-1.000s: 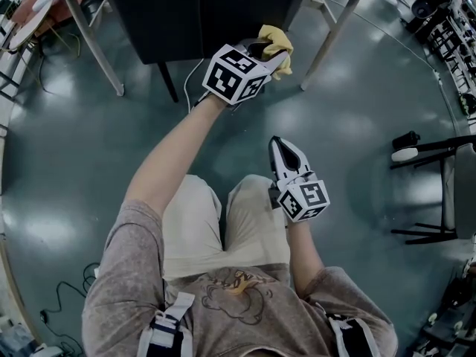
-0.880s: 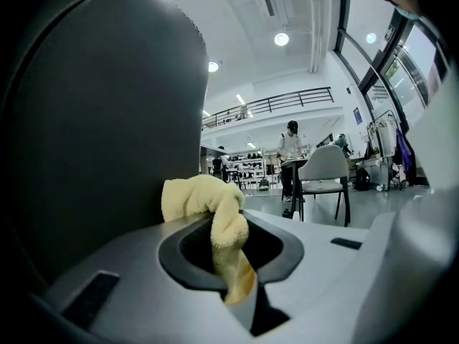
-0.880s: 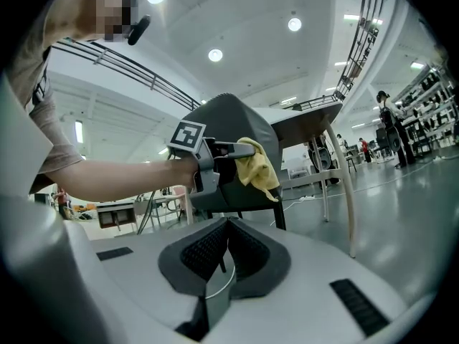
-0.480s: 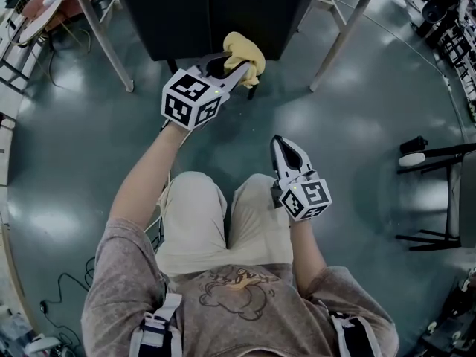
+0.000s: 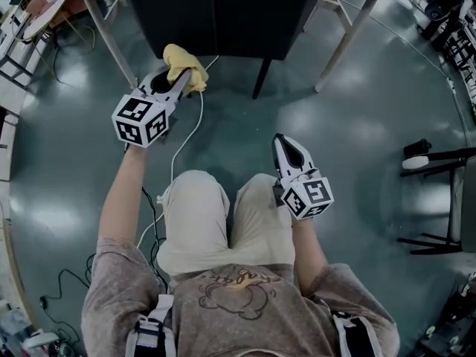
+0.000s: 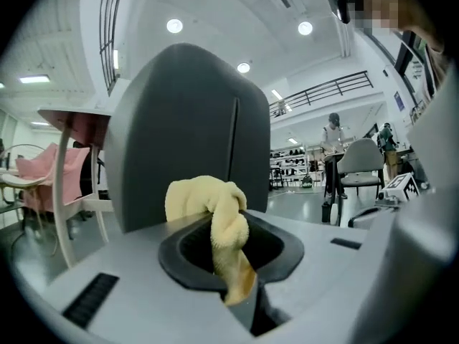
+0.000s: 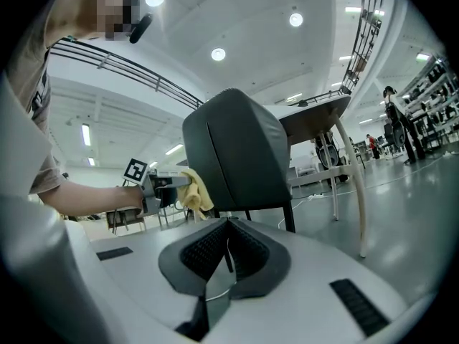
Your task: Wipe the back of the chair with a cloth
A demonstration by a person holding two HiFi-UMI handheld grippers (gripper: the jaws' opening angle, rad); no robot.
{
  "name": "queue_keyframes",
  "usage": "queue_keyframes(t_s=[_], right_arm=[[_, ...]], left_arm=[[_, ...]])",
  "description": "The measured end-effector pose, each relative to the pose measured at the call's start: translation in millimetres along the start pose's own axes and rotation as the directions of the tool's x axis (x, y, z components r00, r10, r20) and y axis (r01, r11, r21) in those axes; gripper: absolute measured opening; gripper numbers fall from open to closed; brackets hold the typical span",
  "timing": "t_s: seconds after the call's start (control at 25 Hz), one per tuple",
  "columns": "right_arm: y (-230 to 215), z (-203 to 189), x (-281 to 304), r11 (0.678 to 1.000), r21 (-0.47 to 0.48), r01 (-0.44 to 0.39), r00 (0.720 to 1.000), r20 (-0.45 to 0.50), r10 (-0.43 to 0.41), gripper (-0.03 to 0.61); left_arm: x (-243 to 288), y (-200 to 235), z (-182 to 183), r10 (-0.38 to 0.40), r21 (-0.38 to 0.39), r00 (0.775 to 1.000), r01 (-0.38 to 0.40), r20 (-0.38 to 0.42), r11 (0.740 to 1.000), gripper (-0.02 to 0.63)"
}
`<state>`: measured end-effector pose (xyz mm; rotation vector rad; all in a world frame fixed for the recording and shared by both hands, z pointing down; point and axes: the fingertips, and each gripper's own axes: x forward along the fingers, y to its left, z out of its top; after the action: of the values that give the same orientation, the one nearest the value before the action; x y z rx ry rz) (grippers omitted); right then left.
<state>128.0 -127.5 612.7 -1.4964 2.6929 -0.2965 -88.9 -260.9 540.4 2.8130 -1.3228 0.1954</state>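
Observation:
The dark grey chair back (image 5: 216,13) fills the top of the head view and stands upright ahead in the left gripper view (image 6: 186,135) and the right gripper view (image 7: 237,156). My left gripper (image 5: 182,76) is shut on a yellow cloth (image 5: 182,59), (image 6: 215,213), (image 7: 192,189), which sits at the chair back's lower left corner. My right gripper (image 5: 286,151) hangs lower, in front of the person's legs, away from the chair. Its jaws are closed with nothing between them.
A dark chair leg (image 5: 262,76) slants down below the chair back. White table legs stand at left (image 5: 104,32) and right (image 5: 349,36). A white cable (image 5: 195,121) lies on the green floor. A black stand (image 5: 439,192) is at the right edge.
My left gripper has carried the yellow cloth leftward along the chair back's lower edge, from its right side to its left corner. The right gripper has stayed put.

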Motion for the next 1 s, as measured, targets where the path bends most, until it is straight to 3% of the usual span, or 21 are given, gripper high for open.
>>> queue_keyframes(t_s=[0.36,0.64,1.0], right_arm=[[0,-4,7,1.0,-0.006,-0.001,1.0,-0.016,0.001,0.026],[1,-7,11,1.0,-0.012,0.002,1.0,-0.024,-0.002,0.026],[0,-10,15,1.0,-0.016,0.011,0.999,-0.034,-0.011,0.026]], left_arm=[[-67,75,-39,0.197,-0.037,0.979,-0.199,-0.048,0.979,0.072],[-68,100,-48,0.249,-0.014,0.967,-0.25,-0.049,0.968,0.072],[-27,127,-66,0.278,0.071,0.956,-0.272,-0.096,0.96,0.072]])
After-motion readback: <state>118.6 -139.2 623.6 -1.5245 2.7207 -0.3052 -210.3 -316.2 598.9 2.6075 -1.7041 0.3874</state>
